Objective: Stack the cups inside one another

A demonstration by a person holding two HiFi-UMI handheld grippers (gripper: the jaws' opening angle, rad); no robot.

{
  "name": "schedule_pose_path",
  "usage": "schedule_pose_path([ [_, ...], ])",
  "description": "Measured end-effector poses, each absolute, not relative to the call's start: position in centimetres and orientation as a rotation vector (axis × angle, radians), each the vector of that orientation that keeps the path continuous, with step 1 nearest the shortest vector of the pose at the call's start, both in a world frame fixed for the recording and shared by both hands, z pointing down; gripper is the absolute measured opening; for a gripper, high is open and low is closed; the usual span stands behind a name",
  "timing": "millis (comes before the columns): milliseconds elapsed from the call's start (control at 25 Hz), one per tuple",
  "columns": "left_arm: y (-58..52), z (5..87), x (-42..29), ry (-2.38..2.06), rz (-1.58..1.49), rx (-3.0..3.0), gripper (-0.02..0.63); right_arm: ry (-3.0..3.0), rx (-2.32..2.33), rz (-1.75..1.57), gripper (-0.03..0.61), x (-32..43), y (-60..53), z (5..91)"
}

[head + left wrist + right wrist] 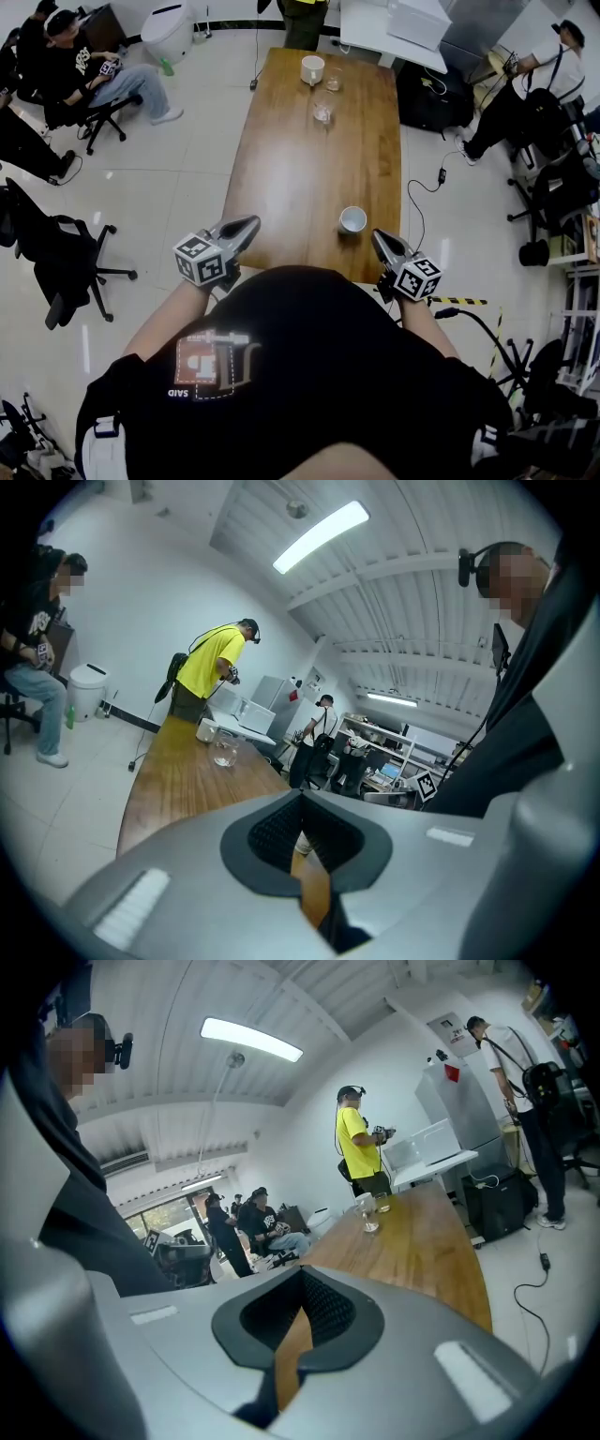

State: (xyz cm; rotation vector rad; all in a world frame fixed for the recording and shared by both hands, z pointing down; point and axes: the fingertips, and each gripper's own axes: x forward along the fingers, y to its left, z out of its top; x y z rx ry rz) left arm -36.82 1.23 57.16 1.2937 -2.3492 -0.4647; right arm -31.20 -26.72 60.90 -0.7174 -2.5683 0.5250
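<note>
A long wooden table [300, 169] carries several cups. A white cup [352, 219] stands near its near end, just ahead of my right gripper [377, 234]. At the far end are another white cup [312, 67] and two clear glass cups [333, 82] [322, 112]. My left gripper [251, 223] hovers over the table's near left corner. Both grippers have their jaws together and hold nothing. The left gripper view looks past the left gripper [302, 799] to a glass cup [224, 752]. The right gripper view shows the right gripper [302, 1271] and a far glass [368, 1213].
A person in a yellow shirt [209, 663] stands at the table's far end. People sit on chairs at the left [89, 75], and an office chair [66, 253] stands nearer. A cable [427, 187] and a black bag [431, 98] lie on the floor to the right.
</note>
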Motion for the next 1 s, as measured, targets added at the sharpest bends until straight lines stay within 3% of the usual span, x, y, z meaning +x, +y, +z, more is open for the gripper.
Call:
schedule_pose_path([
  [1000, 1.7, 56.9, -37.4, -2.358, -0.509, 1.275, 0.002, -2.511, -0.790, 0.406, 0.012, -30.6, -25.5, 61.8],
])
